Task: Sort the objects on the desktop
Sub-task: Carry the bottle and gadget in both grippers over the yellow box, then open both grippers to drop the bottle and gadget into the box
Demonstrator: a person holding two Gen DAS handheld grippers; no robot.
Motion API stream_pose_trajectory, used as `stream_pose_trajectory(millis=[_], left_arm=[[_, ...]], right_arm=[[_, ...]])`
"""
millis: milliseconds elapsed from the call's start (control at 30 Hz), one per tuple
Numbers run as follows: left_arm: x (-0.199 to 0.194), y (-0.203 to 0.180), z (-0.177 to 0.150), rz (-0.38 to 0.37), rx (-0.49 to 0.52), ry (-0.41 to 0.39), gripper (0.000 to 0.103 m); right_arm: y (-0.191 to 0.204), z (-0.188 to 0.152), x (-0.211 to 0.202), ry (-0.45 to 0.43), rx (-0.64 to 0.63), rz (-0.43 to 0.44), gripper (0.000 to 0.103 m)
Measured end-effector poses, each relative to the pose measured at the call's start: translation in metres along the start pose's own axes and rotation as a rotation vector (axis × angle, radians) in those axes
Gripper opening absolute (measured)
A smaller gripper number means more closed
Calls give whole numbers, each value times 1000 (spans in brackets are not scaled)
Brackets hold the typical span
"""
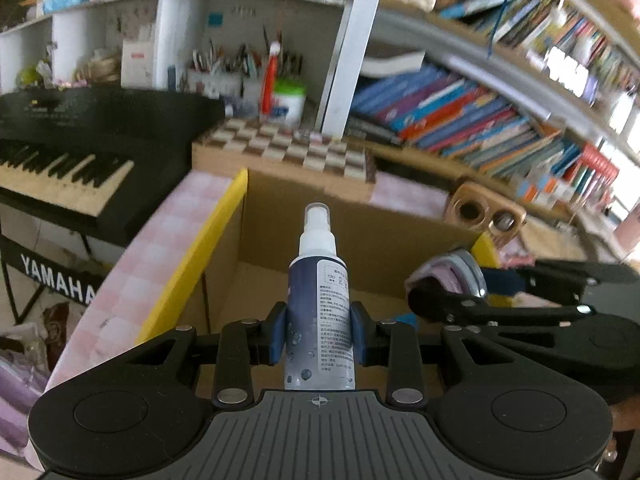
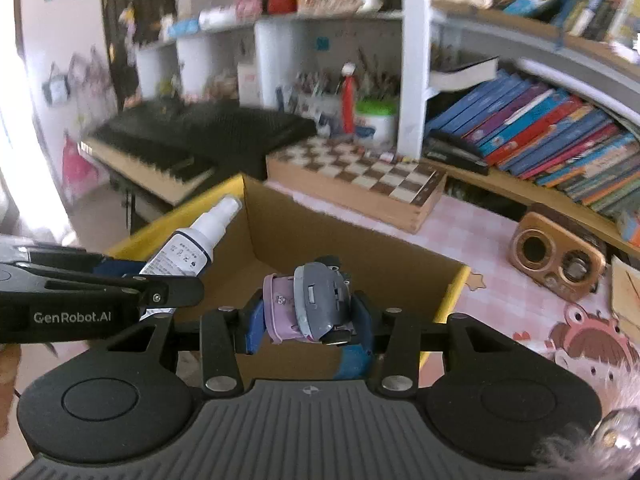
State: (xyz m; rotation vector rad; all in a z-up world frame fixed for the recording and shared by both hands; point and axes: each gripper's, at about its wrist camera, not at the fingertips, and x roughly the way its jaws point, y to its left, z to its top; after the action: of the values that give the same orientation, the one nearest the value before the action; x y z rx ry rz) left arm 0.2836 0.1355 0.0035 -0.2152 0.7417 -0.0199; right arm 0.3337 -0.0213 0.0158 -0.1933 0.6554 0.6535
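My left gripper (image 1: pixel 319 334) is shut on a small dark-blue spray bottle (image 1: pixel 318 300) with a white pump top, held upright over an open cardboard box (image 1: pixel 264 236) with yellow flap edges. That bottle (image 2: pixel 188 248) and the left gripper (image 2: pixel 136 280) also show at the left of the right wrist view, above the box (image 2: pixel 360 248). My right gripper (image 2: pixel 310 322) is shut on a purple and grey toy-like gadget (image 2: pixel 310 304), also over the box. In the left wrist view the right gripper (image 1: pixel 472 280) with the gadget (image 1: pixel 448 272) hangs at the right.
The box sits on a pink checked tablecloth (image 2: pixel 480 240). Behind it lies a wooden chessboard case (image 2: pixel 360 180), with a black keyboard (image 1: pixel 68 160) at the left. A small brown retro radio (image 2: pixel 556 256) stands at the right. Shelves of books (image 2: pixel 540 132) fill the back.
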Motion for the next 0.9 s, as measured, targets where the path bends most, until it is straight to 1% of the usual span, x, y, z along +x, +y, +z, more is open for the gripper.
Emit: stream_pose_trajectory(millis=[200,300,433,567,600,667,733,767,833,900], left_arm=[[30,-1,-1,53,35,76,31],[40,0,-1,69,40,101,31],[43,-3,1,82,70,106,31],[41,-2,1,87,55,110,31],[40,-3,1,90,57,107,33],[40,-4,1,96,60,108,34],[37,-5,3,115,66,96,39],[35,-6,4,128,72,83,41],[28,-6,5,133,72,56,56],[20,-6,6,117,67,24,63]], right_arm=[[-4,5,43,102,-90,13,42],[-5,8,56,134,-144,21,42],[-3,11,63,153,-193,26,42],[-3,11,65,169,-200,32,42],[-4,11,65,170,-198,39,42],[-3,11,64,170,-194,43,42],[-4,12,64,165,-193,41,42],[-4,12,62,150,-190,36,46],[-6,12,59,127,-176,27,48],[-10,12,55,105,-151,17,49]])
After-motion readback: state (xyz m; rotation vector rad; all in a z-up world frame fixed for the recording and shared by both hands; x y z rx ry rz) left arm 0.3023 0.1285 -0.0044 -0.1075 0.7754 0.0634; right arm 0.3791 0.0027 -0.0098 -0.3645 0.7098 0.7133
